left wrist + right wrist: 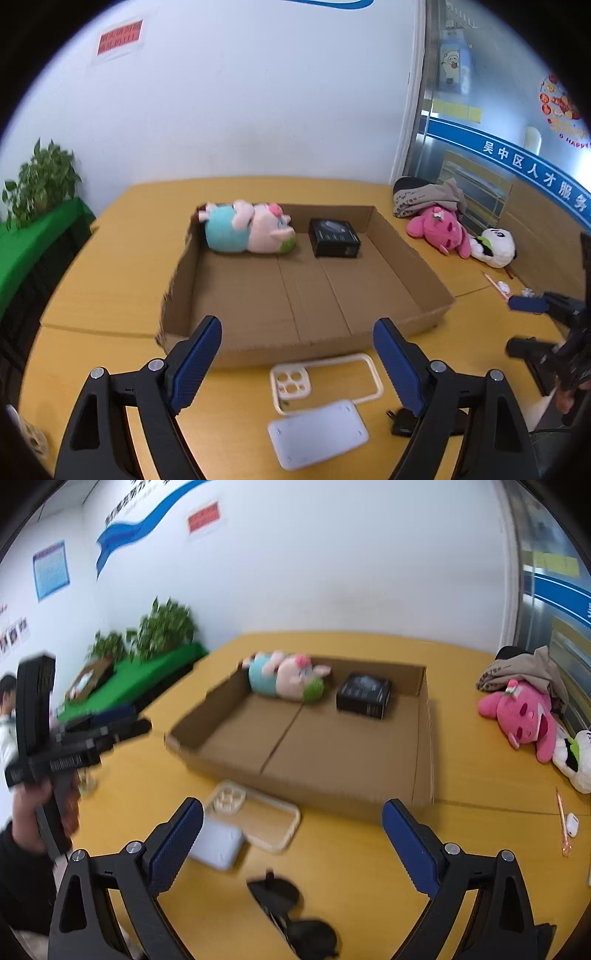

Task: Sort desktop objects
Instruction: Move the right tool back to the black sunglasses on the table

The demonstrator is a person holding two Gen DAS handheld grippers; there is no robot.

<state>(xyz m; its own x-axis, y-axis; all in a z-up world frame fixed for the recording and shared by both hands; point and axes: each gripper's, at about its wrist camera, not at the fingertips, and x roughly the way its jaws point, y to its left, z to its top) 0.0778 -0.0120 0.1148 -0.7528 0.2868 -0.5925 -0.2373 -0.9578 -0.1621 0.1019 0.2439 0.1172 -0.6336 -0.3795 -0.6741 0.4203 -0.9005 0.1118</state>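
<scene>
A shallow cardboard tray (pixel 406 266) lies on the yellow table, with a pig plush (pixel 251 229) and a black box (pixel 334 238) at its far end. In front of the tray lie a cream phone case (pixel 290 382), a flat white pad (pixel 317 432) and black sunglasses (pixel 291 908). My left gripper (pixel 299 347) is open above the phone case, with nothing between its fingers. My right gripper (pixel 293 812) is open too, empty, over the table between the phone case (pixel 255 819) and the sunglasses. The tray (pixel 421 738) appears in the right wrist view as well.
A pink plush (pixel 439 230), a panda plush (pixel 495 245) and a heap of clothes (pixel 424 195) lie at the table's right. A pen (pixel 563 819) and a white earbud case (pixel 571 823) lie near the right edge. Potted plants (pixel 166 627) stand on a green shelf at left.
</scene>
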